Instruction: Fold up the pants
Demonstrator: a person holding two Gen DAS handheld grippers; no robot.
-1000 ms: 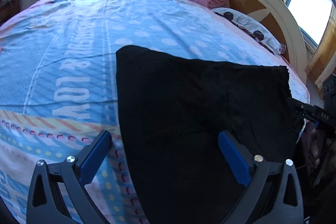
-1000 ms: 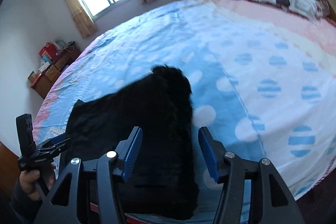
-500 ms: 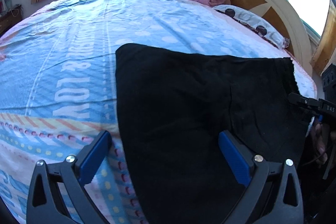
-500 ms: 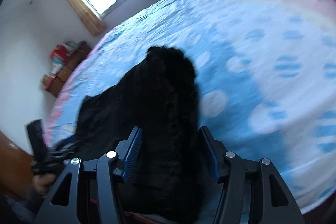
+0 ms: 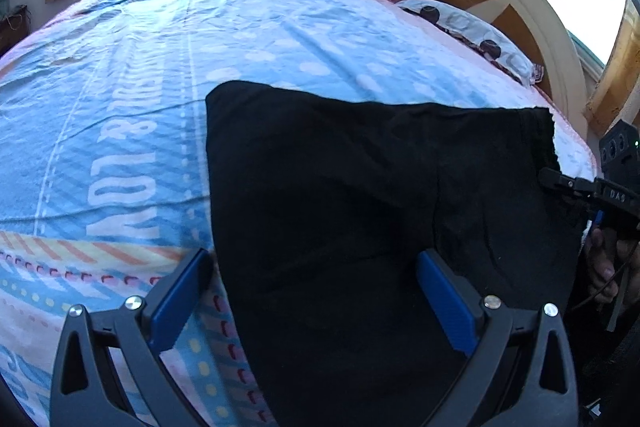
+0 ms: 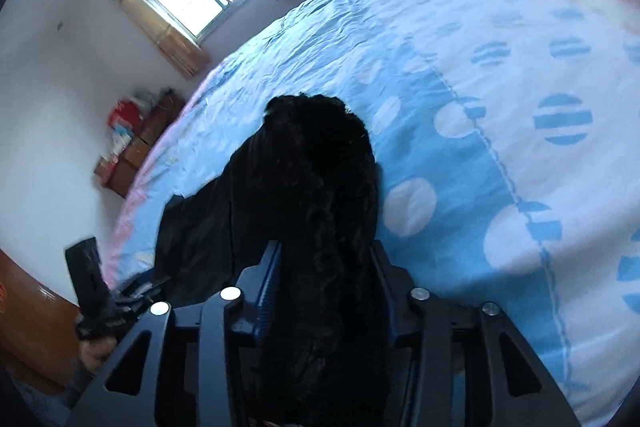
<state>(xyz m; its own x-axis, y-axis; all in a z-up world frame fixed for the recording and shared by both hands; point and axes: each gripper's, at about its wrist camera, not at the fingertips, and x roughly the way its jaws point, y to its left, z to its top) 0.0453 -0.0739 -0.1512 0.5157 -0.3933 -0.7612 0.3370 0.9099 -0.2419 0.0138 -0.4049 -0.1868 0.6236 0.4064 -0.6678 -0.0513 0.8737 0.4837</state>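
Two grippers are at the near edge of the black pants [image 5: 360, 211], which lie spread on the blue patterned bedsheet [image 5: 120, 75] with their far corner reaching toward the middle of the bed. The right gripper [image 6: 324, 267] has its blue fingers drawn in against a bunched ridge of the fabric, clamped on it at the end nearest the pillow [image 5: 472, 27]. The left gripper [image 5: 312, 287] has its fingers wide apart, one over the sheet just beside the cloth's left edge and one over the cloth itself, gripping nothing.

The step in hand looks like securing both near corners before lifting the garment into a fold. To do it well, I would bring the left fingers down so the cloth's edge sits between them (a thin bite of a single layer slips easily, so take a little more), close firmly, and only then raise both ends together, level, so the fabric hangs without twisting. The right grip looks deep; pulling sideways against it before the left is closed would likely drag the pants askew across the sheet
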